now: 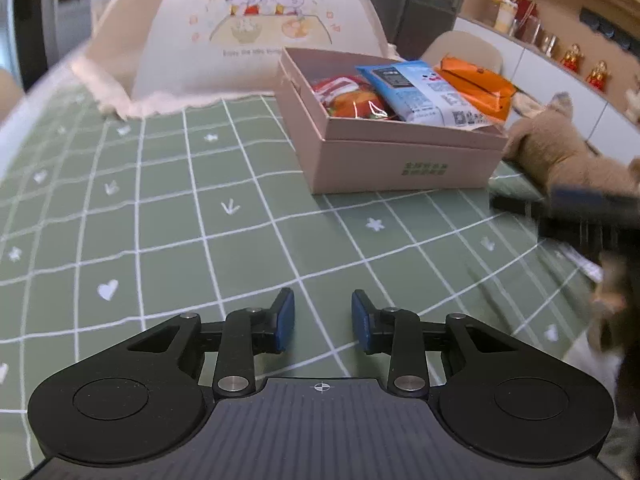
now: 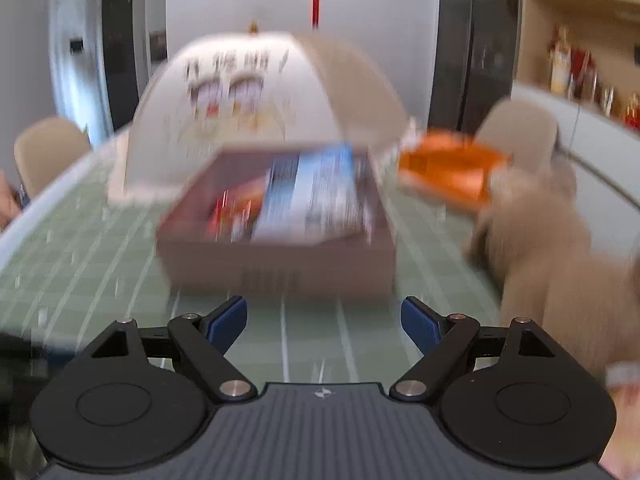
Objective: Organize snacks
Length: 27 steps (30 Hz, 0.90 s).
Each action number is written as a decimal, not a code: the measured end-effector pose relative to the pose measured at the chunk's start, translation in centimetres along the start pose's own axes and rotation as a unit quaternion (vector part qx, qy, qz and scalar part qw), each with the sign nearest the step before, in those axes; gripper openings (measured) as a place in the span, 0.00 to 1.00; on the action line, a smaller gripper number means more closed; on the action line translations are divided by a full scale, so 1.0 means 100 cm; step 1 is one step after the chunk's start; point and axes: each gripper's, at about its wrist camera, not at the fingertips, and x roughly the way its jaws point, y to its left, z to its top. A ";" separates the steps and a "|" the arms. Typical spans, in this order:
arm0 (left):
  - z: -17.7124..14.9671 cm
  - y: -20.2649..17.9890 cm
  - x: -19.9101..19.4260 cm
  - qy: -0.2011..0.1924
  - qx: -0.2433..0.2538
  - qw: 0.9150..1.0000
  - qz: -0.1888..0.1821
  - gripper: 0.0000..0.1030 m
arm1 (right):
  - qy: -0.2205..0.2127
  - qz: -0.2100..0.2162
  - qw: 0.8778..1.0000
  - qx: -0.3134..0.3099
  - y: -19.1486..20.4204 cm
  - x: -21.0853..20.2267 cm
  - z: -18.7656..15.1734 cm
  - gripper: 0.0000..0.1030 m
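A pink cardboard box [image 1: 400,160] stands open on the green checked tablecloth [image 1: 200,220]. Inside lie a blue and white packet [image 1: 420,92] and a red and orange packet [image 1: 352,100]. An orange packet [image 1: 476,84] sits at the box's far right; in the right wrist view this orange packet [image 2: 448,172] shows beyond the right rim of the box [image 2: 280,268]. My left gripper [image 1: 323,320] hovers over bare cloth in front of the box, its jaws a small gap apart with nothing between. My right gripper [image 2: 323,324] stands wide open and empty, just short of the box's near wall.
A domed food cover [image 1: 256,28] with a cartoon print stands behind the box. A brown furry shape [image 1: 560,152] lies right of the box, also close to my right gripper [image 2: 560,248]. A blurred dark shape with a blue patch [image 1: 588,208] crosses the right edge. Chairs and shelves stand beyond.
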 end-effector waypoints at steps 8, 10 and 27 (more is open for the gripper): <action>-0.013 -0.026 0.004 -0.040 0.048 0.997 0.053 0.35 | 0.043 -0.005 0.999 -0.010 0.022 0.008 -0.041 0.82; -0.015 -0.028 0.005 -0.049 0.039 0.996 0.059 0.35 | 0.042 -0.013 0.999 0.006 0.020 0.012 -0.045 0.85; -0.029 -0.037 0.002 -0.086 0.037 0.993 0.072 0.35 | 0.012 -0.013 0.999 0.026 0.007 0.016 -0.053 1.00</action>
